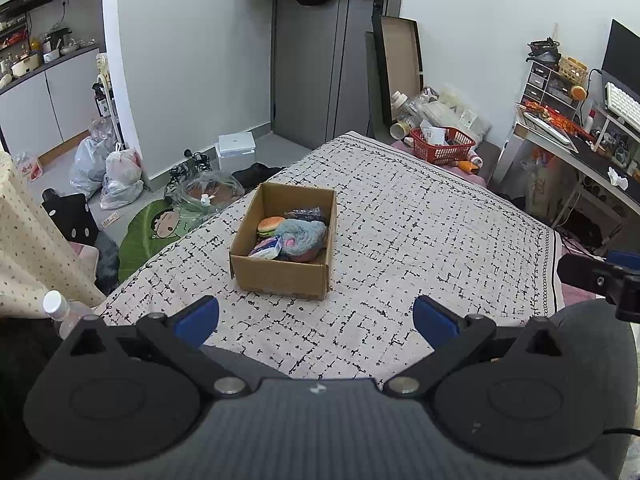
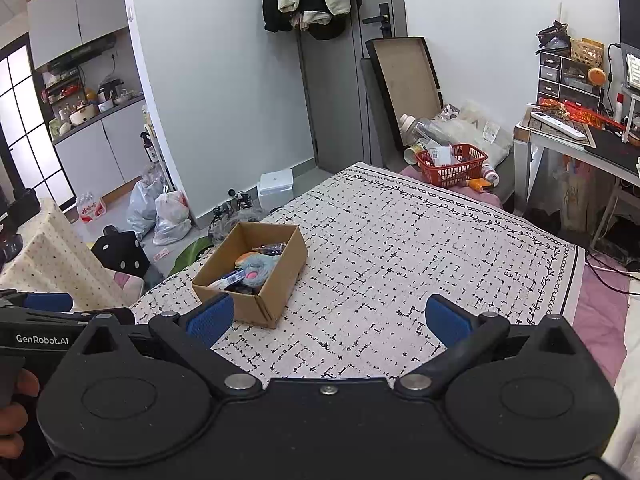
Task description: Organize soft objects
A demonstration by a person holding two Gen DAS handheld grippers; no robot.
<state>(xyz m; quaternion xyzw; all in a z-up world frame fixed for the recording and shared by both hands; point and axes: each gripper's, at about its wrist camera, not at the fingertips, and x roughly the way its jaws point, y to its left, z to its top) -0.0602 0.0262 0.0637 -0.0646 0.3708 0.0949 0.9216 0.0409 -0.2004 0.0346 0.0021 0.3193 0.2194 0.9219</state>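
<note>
An open cardboard box [image 1: 280, 270] [image 2: 276, 282] stands on the patterned bed cover [image 1: 420, 232] [image 2: 400, 248]. Inside lie a fluffy blue-and-pink plush [image 1: 302, 236] [image 2: 258, 266], a toy burger [image 1: 270, 225], a dark packet [image 1: 306, 213] and a blue-white pack [image 1: 266, 249] [image 2: 228, 279]. My left gripper [image 1: 316, 320] hovers open just in front of the box, nothing between its blue pads. My right gripper [image 2: 328, 320] is open too, with the box ahead to its left. The other gripper shows at each view's edge.
A red basket [image 1: 442, 146] [image 2: 452, 166] sits past the bed's far corner amid bottles and bags. A desk [image 2: 580, 140] stands on the right. Plastic bags [image 1: 120, 178] and a white box [image 1: 236, 148] lie on the floor left. A dotted cloth [image 1: 28, 248] hangs at left.
</note>
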